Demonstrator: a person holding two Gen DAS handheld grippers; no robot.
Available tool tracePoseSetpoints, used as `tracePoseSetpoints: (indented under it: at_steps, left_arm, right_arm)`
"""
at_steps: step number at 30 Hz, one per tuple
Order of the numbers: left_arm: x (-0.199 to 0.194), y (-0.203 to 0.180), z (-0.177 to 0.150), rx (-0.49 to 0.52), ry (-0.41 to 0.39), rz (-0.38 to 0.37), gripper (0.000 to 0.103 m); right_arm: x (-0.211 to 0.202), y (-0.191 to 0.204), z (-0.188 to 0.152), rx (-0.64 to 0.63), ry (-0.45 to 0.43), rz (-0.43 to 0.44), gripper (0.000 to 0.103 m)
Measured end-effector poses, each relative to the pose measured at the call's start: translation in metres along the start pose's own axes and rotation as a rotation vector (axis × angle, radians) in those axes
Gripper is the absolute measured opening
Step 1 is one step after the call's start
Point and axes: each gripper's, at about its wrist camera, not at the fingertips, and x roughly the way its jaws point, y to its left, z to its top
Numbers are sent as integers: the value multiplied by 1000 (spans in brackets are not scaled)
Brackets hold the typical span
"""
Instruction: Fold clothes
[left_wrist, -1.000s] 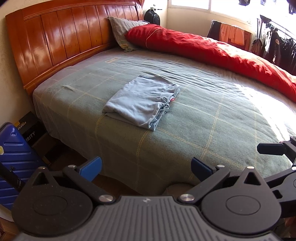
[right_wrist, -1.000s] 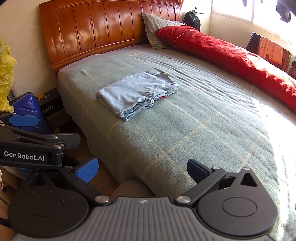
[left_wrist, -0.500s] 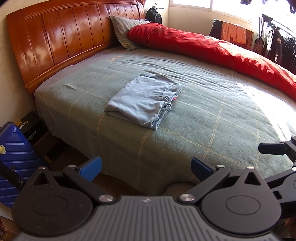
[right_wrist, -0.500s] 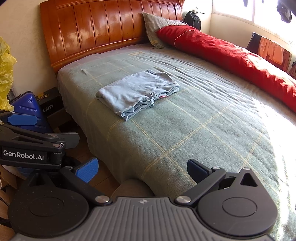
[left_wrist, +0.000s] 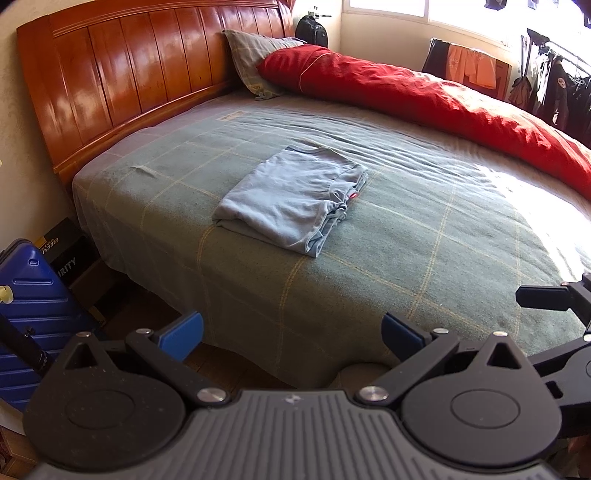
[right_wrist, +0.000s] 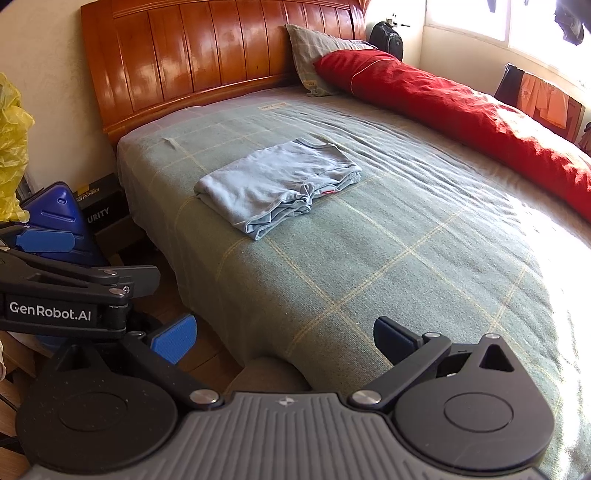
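While both tools hang off the near edge of the bed, nothing is in their grasp. Left gripper: jaws spread wide, empty, held low past the bed's near edge. Right gripper: jaws also spread, empty, alongside the left one.

Folded blue garment lies on the green checked blanket, toward the headboard end and nearer the bed's left edge than its middle. Well apart from both grippers. Looks folded already: compact rectangle, stacked layers showing at its near right corner, a small red tag peeking out.

Risks, as judged:
- Loose layered hems at the near corner; a pinch there could catch only the top ply and peel the fold open.
- Dragging it over the wrinkled blanket could skew the stack.
- Garment sits fairly near the left edge; a push that way could send it over.
- Red duvet along the far edge is well clear.
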Motion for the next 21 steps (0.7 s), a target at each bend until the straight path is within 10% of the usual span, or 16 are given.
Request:
tracePoseSetpoints:
  at_steps: [21]
  left_arm:
    - [2, 1, 0, -11, 9, 0, 102]
  right_arm:
    - [1, 3, -1, -9, 5, 0, 103]
